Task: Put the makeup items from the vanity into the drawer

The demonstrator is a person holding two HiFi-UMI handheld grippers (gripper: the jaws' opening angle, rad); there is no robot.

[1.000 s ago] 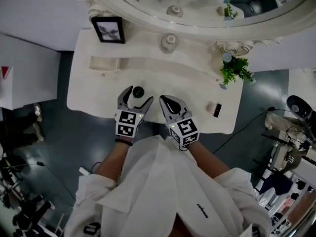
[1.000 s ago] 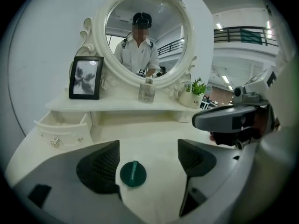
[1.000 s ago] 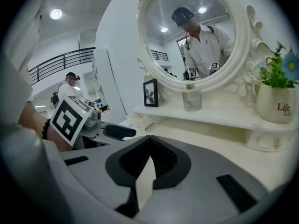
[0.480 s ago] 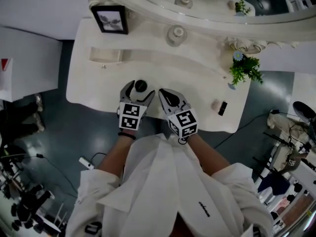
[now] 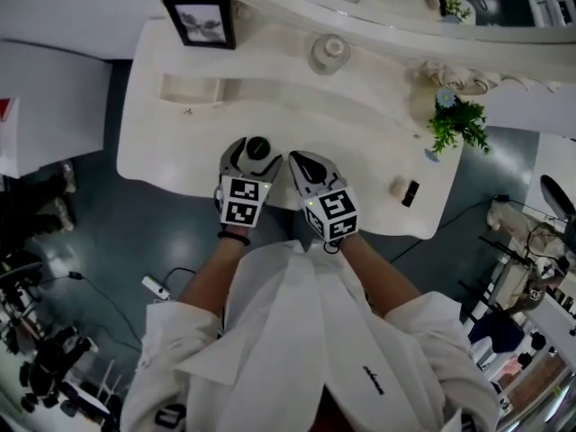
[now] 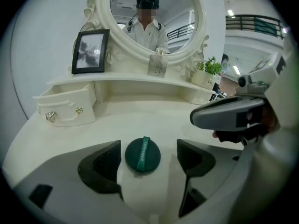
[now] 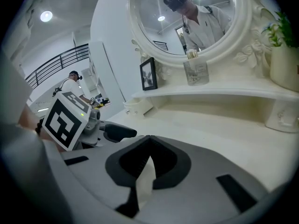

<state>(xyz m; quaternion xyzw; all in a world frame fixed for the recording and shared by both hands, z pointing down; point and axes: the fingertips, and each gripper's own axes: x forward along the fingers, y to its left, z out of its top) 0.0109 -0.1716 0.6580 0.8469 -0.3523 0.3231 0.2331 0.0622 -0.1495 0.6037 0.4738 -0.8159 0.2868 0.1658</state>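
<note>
Left gripper (image 6: pixel 147 160) jaws wide – a round dark-green puff (image 6: pixel 142 154) with a strap across its top lies flat on the white counter (image 5: pixel 360 142) between them, a gap on either side. Right gripper (image 7: pixel 148 141) just beside the left, jaws narrowed till the tips meet, nothing held. Small drawer (image 5: pixel 189 88) sits at the counter's rear left, well apart from the puff. Picture frame (image 5: pixel 200 21) behind the drawer, glass bottle (image 5: pixel 328 52) at the mirror's foot, potted plant (image 5: pixel 457 124) far right. Near the right front edge – a small dark item (image 5: pixel 410 193) beside a pale one (image 5: pixel 397 185), too small to tell what.
</note>
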